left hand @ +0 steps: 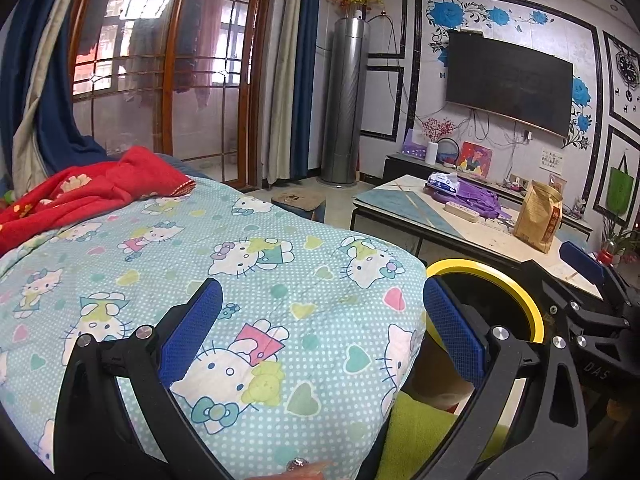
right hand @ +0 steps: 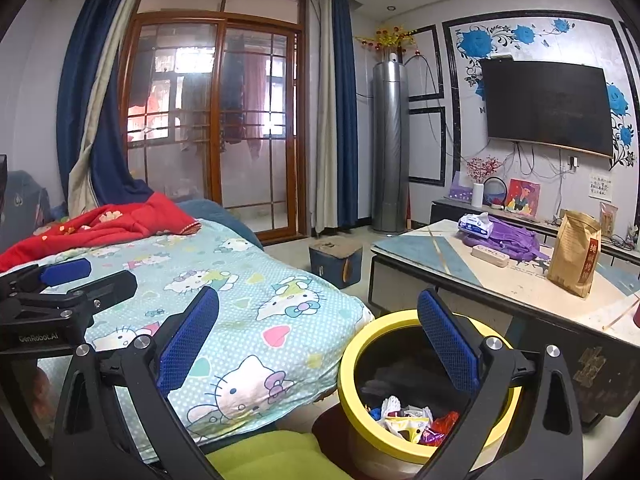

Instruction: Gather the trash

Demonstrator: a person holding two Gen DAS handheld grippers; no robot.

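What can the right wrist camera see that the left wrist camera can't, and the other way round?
Only the right wrist view looks down into the yellow-rimmed bin and shows the wrappers lying in it; it also shows the left tool from the side.

Only the left wrist view shows the green bag hanging on the wall and the right tool from the side.

Both show the cartoon-cat quilt, red blanket, television, brown paper bag and open, empty tools.

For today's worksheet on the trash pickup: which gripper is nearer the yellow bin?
Right. The right gripper hangs open just above the yellow bin, while the left gripper is off beside it over the blanket.
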